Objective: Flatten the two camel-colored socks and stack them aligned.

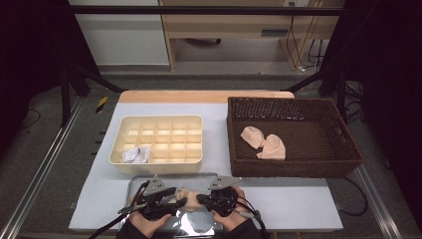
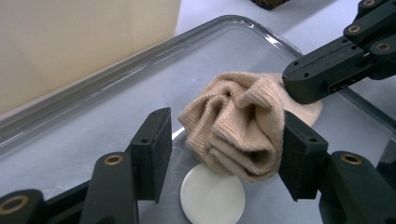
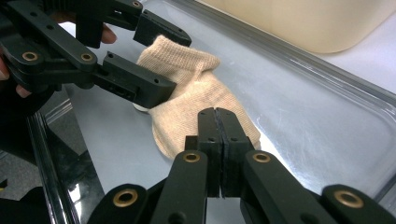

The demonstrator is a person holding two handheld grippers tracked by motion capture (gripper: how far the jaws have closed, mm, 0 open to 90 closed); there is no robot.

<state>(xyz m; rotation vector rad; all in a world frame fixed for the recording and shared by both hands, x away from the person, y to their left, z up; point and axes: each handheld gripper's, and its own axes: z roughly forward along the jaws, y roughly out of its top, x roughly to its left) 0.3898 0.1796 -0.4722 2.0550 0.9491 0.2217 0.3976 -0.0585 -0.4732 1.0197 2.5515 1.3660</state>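
We judge the work to be in its middle: one white bundle (image 1: 136, 155), seemingly a rolled sock though too small in the high view to be sure, already lies in the near-left compartment of the cream plastic divider box (image 1: 157, 145), and two beige knitted socks (image 1: 263, 143) wait loose on the floor of the dark brown woven basket (image 1: 293, 137) at the right. The sock in hand, a beige knitted sock (image 2: 240, 126) bunched into folds, rests on the shiny metal tray (image 1: 130, 190) at the near edge of the table, partly over a small white round disc (image 2: 212, 197). Our left gripper (image 2: 224, 149) has its jaws spread on either side of the folded end; the right-hand pad looks to touch the fabric while the other stands apart, so nothing is clamped there. Our right gripper (image 3: 218, 140) has its jaws pressed together at the other end of the sock, probably nipping a thin edge of the knit, which we cannot quite confirm. What seems left is to finish rolling this sock, set it in a free compartment of the box, then take the two from the basket; every other compartment we can see holds nothing.
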